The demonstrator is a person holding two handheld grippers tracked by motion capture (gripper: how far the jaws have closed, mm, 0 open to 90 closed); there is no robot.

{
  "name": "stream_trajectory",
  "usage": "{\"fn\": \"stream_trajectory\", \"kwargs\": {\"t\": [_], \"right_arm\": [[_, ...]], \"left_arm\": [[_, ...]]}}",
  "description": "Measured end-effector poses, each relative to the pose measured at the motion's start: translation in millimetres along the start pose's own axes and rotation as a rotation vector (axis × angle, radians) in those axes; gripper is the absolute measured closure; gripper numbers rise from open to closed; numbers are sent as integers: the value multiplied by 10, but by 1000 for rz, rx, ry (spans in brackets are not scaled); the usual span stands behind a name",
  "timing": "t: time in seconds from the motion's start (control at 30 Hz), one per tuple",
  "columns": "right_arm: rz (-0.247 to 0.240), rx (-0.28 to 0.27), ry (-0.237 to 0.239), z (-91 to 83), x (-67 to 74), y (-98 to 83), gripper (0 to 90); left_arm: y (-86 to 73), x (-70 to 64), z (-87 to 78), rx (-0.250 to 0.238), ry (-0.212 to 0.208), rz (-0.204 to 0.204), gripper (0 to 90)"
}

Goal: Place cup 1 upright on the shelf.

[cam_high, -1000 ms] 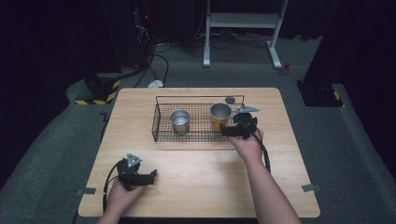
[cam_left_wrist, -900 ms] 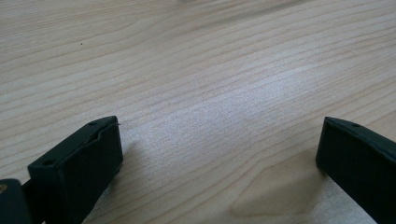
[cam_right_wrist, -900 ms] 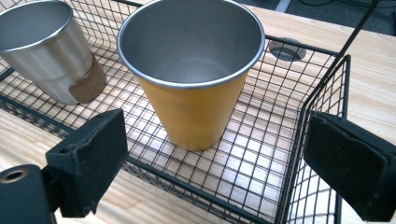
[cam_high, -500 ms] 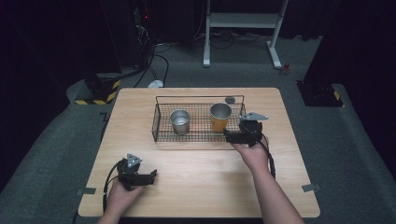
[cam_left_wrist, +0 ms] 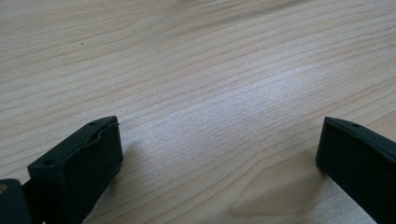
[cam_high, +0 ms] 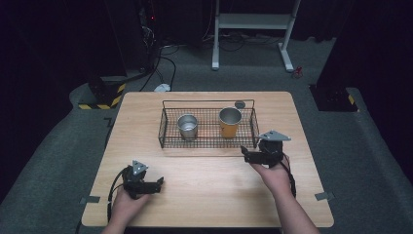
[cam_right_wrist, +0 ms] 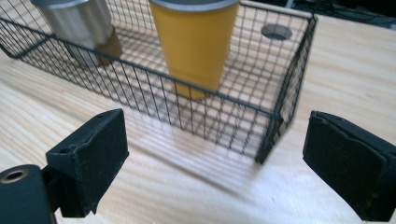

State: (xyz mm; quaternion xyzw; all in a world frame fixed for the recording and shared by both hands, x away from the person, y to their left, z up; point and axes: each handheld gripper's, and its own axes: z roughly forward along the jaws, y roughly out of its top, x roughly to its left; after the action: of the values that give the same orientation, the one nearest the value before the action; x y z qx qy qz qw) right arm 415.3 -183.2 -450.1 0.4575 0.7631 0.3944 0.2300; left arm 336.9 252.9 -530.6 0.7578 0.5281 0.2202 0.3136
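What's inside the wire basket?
Two cups stand upright in the wire basket: a silver metal cup and a taller yellow cup, apart from each other. Whether anything lies inside the cups cannot be told; their walls hide most of their insides.

wooden table (cam_high: 204,195), wire basket (cam_high: 208,142)

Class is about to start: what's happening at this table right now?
A person holds a hand-held gripper in each hand. The right gripper is open and empty, just in front of the wire basket that holds an upright yellow cup and steel cup. The left gripper rests open on the table, away from the basket.
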Motion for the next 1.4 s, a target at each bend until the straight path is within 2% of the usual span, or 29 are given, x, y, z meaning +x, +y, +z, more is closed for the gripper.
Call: {"fn": "stream_trajectory", "kwargs": {"t": [0.17, 0.23, 0.27, 0.4, 0.43, 0.47, 0.53, 0.57, 0.63, 0.7, 0.77, 0.8, 0.93, 1.1, 1.4], "right_arm": [[1, 11, -22, -62, -74, -199, 62], [11, 46, -29, -93, -127, -353, 64], [11, 46, -29, -93, -127, -353, 64], [23, 80, -45, -133, -218, -604, 68], [23, 80, -45, -133, -218, -604, 68], [35, 95, -50, -155, -261, -720, 71], [35, 101, -54, -166, -281, -769, 72], [32, 113, -70, -191, -321, -864, 77], [41, 118, -69, -199, -336, -896, 77], [40, 127, -99, -221, -396, -1018, 77], [38, 134, -110, -222, -411, -1054, 79], [45, 173, -107, -221, -438, -1072, 76], [75, 176, -114, -232, -459, -1081, 73], [111, 177, -165, -209, -391, -1065, 72], [117, 173, -169, -219, -388, -1075, 73]], "left_arm": [[0, 0, 0, 0, 0, 0, 5], [0, 0, 0, 0, 0, 0, 5], [0, 0, 0, 0, 0, 0, 5], [0, 0, 0, 0, 0, 0, 5], [0, 0, 0, 0, 0, 0, 5], [0, 0, 0, 0, 0, 0, 5], [0, 0, -1, 0, 0, 0, 5], [-1, 0, 0, 0, 1, -1, 5], [-1, 0, -1, 0, 1, 0, 5], [-1, 0, -1, 0, 1, -1, 5], [-1, -1, -1, 0, 2, -1, 5], [0, 5, -2, 0, 5, 7, 6], [-1, 3, -2, 1, 8, -1, 7], [1, -3, 2, -2, 12, -8, 7], [2, -2, 1, -1, 12, -9, 6]]}}
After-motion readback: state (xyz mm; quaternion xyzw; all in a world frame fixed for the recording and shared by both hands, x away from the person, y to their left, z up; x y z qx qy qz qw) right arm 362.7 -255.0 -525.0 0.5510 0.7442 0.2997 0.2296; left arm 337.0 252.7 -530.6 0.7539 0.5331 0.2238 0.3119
